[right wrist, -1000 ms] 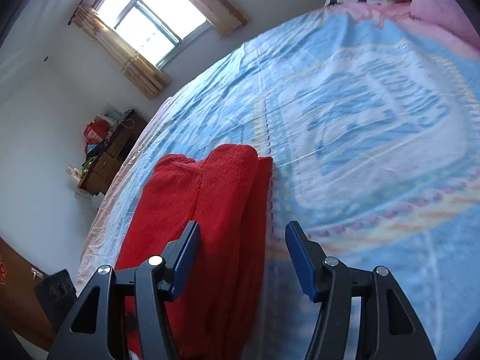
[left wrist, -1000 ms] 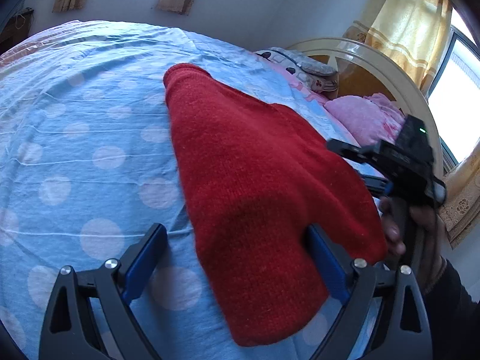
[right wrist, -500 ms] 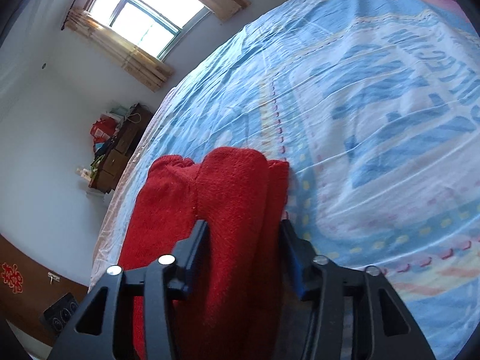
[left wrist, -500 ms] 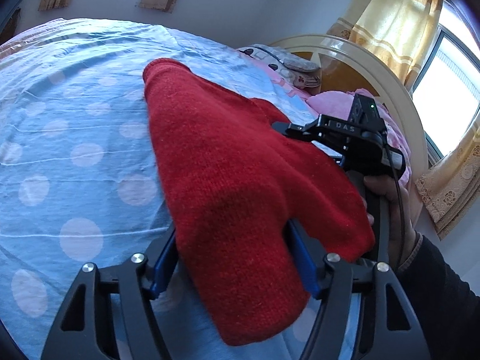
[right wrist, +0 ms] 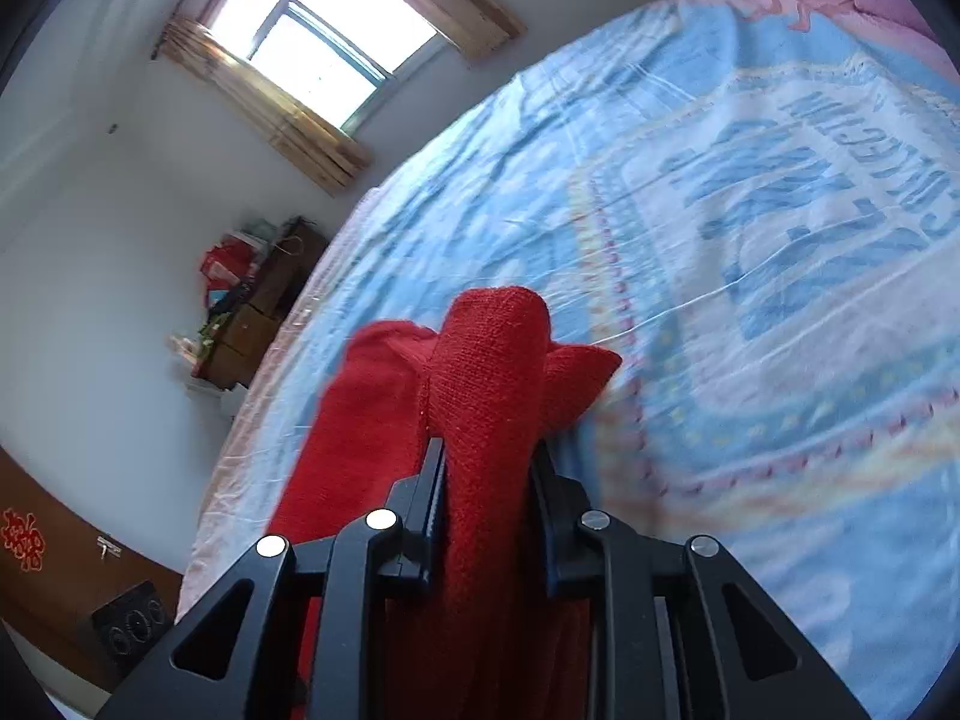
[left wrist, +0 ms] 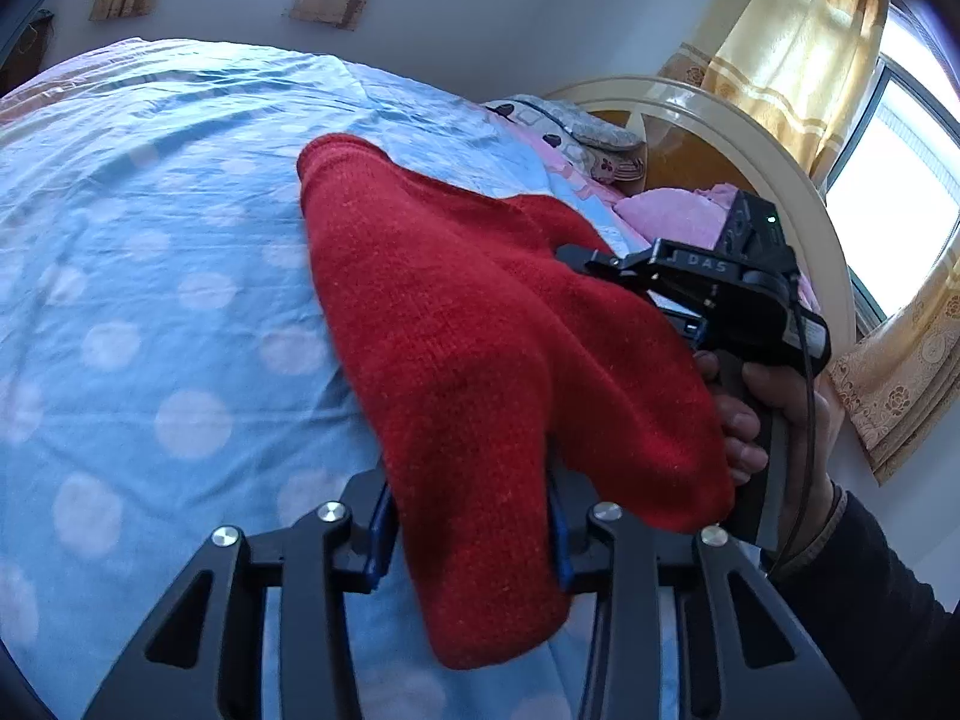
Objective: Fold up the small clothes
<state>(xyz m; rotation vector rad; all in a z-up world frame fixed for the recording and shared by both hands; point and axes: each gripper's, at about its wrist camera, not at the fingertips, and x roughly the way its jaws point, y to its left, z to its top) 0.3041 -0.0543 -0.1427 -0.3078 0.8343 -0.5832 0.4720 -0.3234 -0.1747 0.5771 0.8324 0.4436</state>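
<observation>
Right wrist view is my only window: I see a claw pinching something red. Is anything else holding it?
Observer: Yes, the left claw is shut on another part of the same red knit garment.
Operator: Who moves these claws?
Observer: A person; a hand grips the handle of the right claw.
Operator: Anything else around?
Observer: A curved cream headboard stands behind the bed.

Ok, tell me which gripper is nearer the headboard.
Right. The right gripper clamps the red garment on the side toward the headboard; the left gripper clamps its end farther from the headboard.
</observation>
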